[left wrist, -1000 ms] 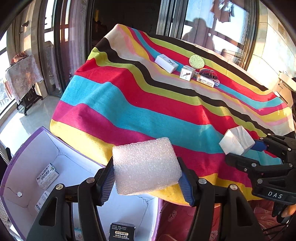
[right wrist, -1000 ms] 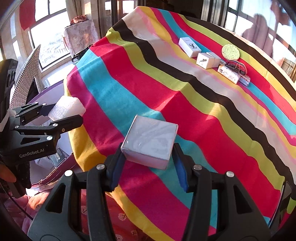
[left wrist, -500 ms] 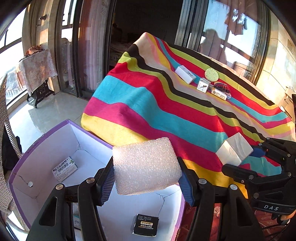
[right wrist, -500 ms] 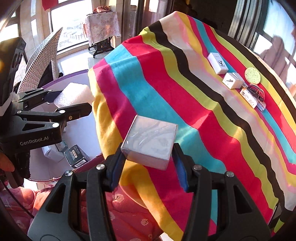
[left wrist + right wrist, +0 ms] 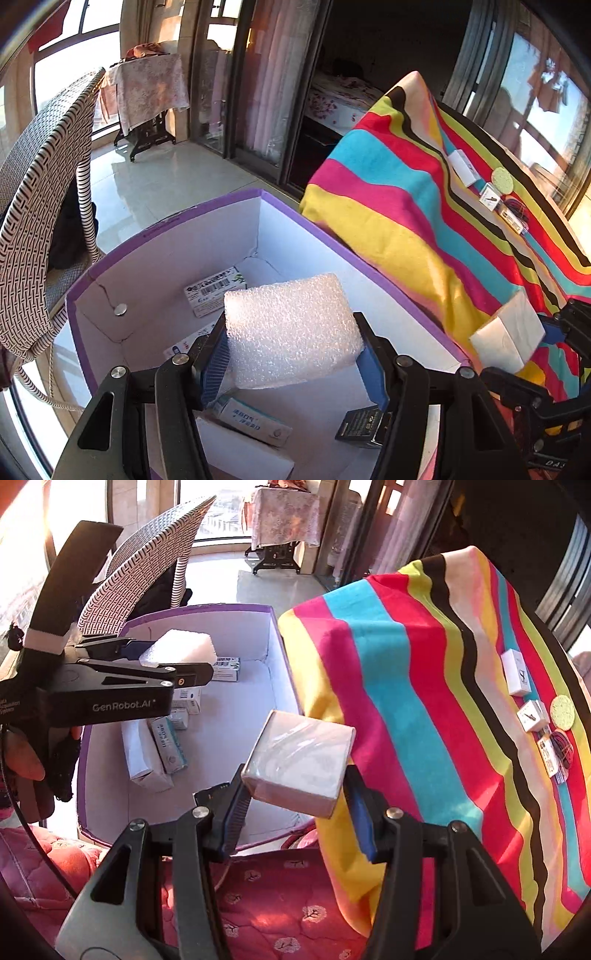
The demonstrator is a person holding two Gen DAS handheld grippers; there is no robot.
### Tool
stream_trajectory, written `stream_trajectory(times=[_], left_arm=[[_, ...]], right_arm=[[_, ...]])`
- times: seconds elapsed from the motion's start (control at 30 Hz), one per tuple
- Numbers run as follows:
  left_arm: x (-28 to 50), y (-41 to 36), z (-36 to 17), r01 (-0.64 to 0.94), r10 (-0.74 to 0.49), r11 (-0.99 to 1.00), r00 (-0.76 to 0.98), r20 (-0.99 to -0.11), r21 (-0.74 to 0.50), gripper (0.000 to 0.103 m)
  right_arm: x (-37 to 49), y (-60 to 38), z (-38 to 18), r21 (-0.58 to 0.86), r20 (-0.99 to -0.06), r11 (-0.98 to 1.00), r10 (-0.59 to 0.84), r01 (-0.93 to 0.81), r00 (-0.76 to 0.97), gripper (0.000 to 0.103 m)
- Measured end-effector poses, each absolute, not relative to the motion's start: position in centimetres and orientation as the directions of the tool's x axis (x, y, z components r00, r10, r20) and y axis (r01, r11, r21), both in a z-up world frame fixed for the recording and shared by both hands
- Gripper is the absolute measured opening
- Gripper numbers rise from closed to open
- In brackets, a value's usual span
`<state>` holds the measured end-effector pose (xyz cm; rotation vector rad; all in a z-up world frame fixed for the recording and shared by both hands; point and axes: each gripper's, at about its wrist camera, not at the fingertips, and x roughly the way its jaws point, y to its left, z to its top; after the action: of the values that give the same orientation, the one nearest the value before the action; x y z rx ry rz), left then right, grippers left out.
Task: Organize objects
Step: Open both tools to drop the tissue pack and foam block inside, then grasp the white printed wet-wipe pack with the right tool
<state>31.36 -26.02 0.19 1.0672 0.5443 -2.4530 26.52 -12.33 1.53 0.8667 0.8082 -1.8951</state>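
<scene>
Both tongs are being swung off the striped worktop (image 5: pixel 424 664): left tongs (image 5: pixel 291 354), pinching a foam block (image 5: pixel 290 328), over the purple box (image 5: pixel 166 229); right tongs (image 5: pixel 295 797), pinching a white box (image 5: pixel 299 760), at its rim, where release is risking a spill.

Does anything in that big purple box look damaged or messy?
Yes. The purple-rimmed white cardboard box has a crack running down its inner wall near a round metal stud. The small cartons inside lie jumbled at odd angles rather than stacked. Nothing looks spilled.
</scene>
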Motion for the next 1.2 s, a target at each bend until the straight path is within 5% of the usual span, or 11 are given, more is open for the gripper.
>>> stream_trajectory(times=[0.27, 0.37, 0.6, 1.03, 1.2], left_arm=[[32.1, -27.9, 0.2, 0.594, -0.299, -0.79, -0.588, -0.752, -0.151, 0.068], [32.3, -28.5, 0.0, 0.634, -0.336, -0.763, -0.554, -0.762, -0.124, 0.085], [31.4, -27.7, -0.2, 0.628, -0.31, -0.764, -0.556, -0.771, -0.145, 0.085], [15.2, -13.0, 6.0, 0.148, -0.024, -0.982, -0.713, -0.701, -0.117, 0.086], [4.9, -8.5, 4.0, 0.069, 0.051, -0.99, -0.637, -0.769, -0.123, 0.087]], right_arm=[[29.2, -15.1, 1.4, -0.202, -0.815, -0.279, -0.484, 0.939, -0.319, 0.055], [29.6, -15.3, 1.3, -0.194, -0.81, -0.266, -0.5, 0.944, -0.307, 0.073], [26.7, -13.0, 1.8, -0.159, -0.791, -0.386, -0.501, 0.909, -0.351, 0.083], [13.7, 1.1, 2.9, -0.02, -0.774, -0.828, -0.342, 0.56, -0.534, 0.085], [8.5, 6.0, 2.5, -0.023, -0.777, -0.909, -0.246, 0.416, -0.58, 0.085]])
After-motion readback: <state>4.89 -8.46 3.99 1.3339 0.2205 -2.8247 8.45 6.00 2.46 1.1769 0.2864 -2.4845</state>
